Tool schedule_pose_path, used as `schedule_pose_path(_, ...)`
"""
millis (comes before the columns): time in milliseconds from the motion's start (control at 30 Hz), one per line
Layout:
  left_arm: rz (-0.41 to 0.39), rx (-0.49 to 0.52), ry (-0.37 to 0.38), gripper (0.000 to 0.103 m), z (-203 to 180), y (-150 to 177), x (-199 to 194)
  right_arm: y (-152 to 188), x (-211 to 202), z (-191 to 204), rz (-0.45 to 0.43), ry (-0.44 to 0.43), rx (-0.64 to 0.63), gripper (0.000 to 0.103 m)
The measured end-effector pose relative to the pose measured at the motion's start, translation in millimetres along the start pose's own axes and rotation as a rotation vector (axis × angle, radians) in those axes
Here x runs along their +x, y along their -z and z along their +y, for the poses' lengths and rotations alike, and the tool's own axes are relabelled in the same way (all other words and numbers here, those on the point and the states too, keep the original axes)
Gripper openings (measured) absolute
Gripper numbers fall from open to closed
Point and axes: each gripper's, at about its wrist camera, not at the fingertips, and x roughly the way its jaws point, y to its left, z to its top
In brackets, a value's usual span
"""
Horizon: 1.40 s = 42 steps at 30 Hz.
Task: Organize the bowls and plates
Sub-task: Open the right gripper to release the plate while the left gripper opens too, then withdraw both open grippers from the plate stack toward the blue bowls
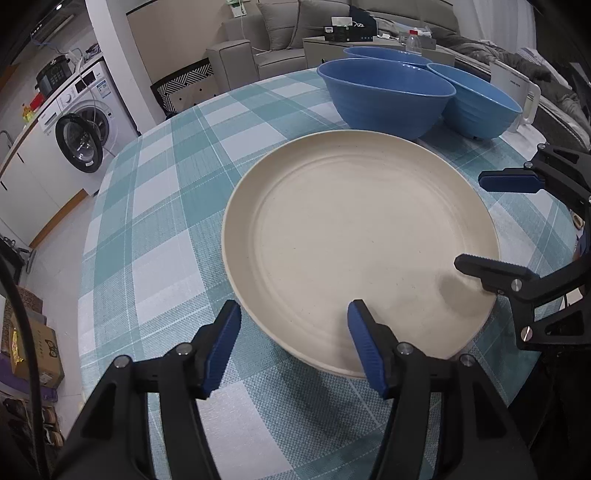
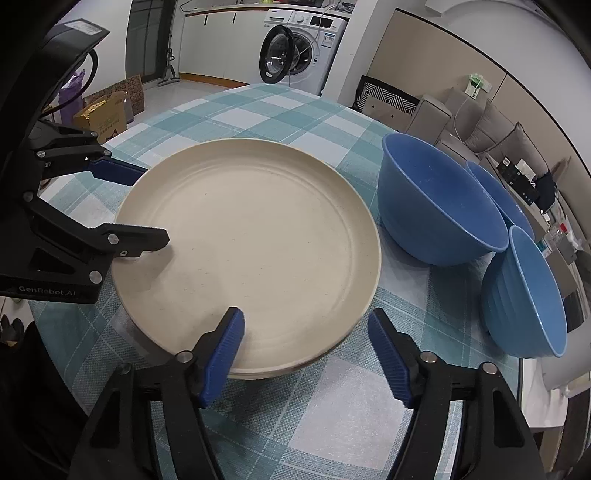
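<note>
Left gripper (image 1: pixel 293 341) and right gripper (image 2: pixel 306 347) angled downward, jaws parted (nothing pinched between the pads).

Both the left gripper (image 1: pixel 293 332) and the right gripper (image 2: pixel 306 341) are built from black angular frames fastened with round silver screws. The fingers (image 1: pixel 221 347) are faced with ribbed blue pads. White "GenRobot.AI" lettering is printed on one frame. A black cable (image 2: pixel 90 64) is seen.

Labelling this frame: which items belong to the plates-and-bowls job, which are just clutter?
Job:
plate
three bowls

Clutter:
bottle
washer
sofa
boxes
white jug
</note>
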Motion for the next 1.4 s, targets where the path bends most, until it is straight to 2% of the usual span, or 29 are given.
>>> schedule_pose_path(67, 0.001, -0.006, 0.01, 0.066, 0, 0, 1, 1, 0, -2, -0.004, -0.01, 0.011, 0.077)
schedule_pose_path(167, -0.009, -0.01, 0.025, 0.085, 1, 0, -1, 1, 0, -5, -0.005, -0.02, 0.022, 0.081)
schedule_pose_path(400, -0.036, -0.041, 0.061, 0.098, 5, -3, -8, 3, -1, -10, -0.013, -0.031, 0.051, 0.097)
schedule_pose_path(533, -0.049, -0.052, 0.093, 0.1, 7, -4, -11, 2, -4, -15, -0.035, -0.043, 0.078, 0.102)
schedule_pose_path(600, -0.056, -0.06, 0.104, 0.103, 7, -5, -12, 2, -4, -18, -0.037, -0.057, 0.094, 0.102)
schedule_pose_path(733, -0.073, -0.084, 0.125, 0.103, 11, -6, -15, 3, -6, -23, -0.048, -0.061, 0.119, 0.102)
schedule_pose_path(1400, -0.155, -0.254, 0.122, 0.103, 33, -15, -28, 2, -27, -48, -0.118, -0.089, 0.196, 0.102)
